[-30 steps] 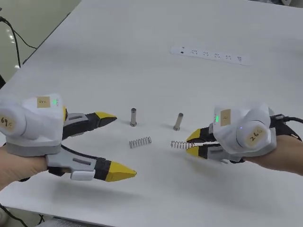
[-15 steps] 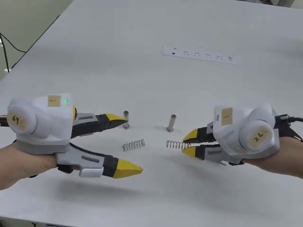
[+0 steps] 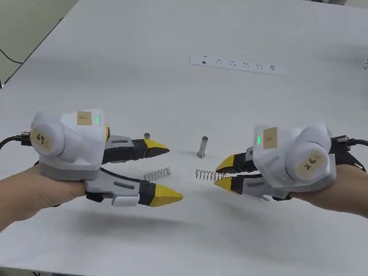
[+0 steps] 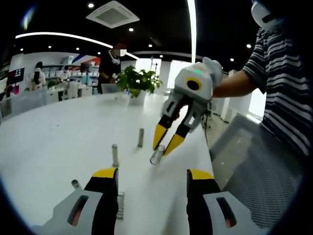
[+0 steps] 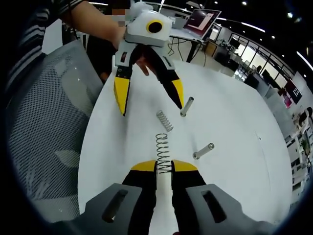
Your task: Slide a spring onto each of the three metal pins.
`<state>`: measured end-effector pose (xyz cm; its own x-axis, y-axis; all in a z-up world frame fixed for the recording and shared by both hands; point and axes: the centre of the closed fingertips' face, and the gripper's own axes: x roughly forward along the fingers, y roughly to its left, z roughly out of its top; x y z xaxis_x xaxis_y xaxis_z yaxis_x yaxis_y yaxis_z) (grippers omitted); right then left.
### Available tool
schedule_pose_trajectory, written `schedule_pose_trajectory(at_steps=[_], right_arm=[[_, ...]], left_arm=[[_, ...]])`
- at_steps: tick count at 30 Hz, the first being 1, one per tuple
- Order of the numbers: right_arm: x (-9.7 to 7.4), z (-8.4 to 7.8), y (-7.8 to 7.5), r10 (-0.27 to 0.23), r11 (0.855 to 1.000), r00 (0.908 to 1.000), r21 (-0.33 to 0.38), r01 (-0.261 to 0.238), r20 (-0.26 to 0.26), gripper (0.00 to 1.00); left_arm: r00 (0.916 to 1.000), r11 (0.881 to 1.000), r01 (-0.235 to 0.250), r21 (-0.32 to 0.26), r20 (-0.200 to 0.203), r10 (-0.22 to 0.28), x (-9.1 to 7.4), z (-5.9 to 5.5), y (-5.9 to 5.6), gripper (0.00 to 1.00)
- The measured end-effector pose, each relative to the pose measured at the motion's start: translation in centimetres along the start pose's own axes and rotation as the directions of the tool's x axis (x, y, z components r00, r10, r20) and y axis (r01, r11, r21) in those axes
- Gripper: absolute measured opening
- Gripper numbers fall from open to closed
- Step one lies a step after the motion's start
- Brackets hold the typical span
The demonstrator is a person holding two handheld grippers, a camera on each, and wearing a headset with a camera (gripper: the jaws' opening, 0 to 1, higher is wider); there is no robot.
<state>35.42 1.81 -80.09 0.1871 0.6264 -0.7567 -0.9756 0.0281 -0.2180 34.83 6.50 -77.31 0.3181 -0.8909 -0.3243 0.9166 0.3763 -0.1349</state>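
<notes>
Flat spring (image 3: 157,173) near upright pin (image 3: 202,146)

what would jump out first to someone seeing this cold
Two white, yellow-tipped tools face each other low over a white table. The right hand-held gripper is shut on a spring that sticks out toward the left hand-held gripper, which stands open with a second spring lying by its jaws. A bare upright pin stands just beyond them.

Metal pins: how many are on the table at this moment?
3, seen in the left gripper view: farthest pin, middle pin, and nearest pin just beyond the left gripper. No more seem hidden.
</notes>
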Motion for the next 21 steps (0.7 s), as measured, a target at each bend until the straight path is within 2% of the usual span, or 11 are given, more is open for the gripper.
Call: schedule_pose_trajectory(at_steps=[8,15,21], right_arm=[[-0.1,0.2,0.5,0.003,1.000,1.0000,0.002,-0.003,-0.004,0.08],[-0.5,0.7,0.9,0.004,1.000,1.0000,0.000,-0.004,0.003,0.08],[-0.8,1.4,1.0,0.004,1.000,0.9999,-0.006,-0.004,0.017,0.08]], left_arm=[[0.9995,0.999,0.030,0.024,0.001,-0.030,1.2,0.2,-0.5,0.41],[0.9980,0.996,0.060,0.063,-0.020,-0.059,2.1,0.1,-1.0,0.32],[0.9965,0.994,0.084,0.063,-0.004,-0.084,2.5,0.4,-1.6,0.25]])
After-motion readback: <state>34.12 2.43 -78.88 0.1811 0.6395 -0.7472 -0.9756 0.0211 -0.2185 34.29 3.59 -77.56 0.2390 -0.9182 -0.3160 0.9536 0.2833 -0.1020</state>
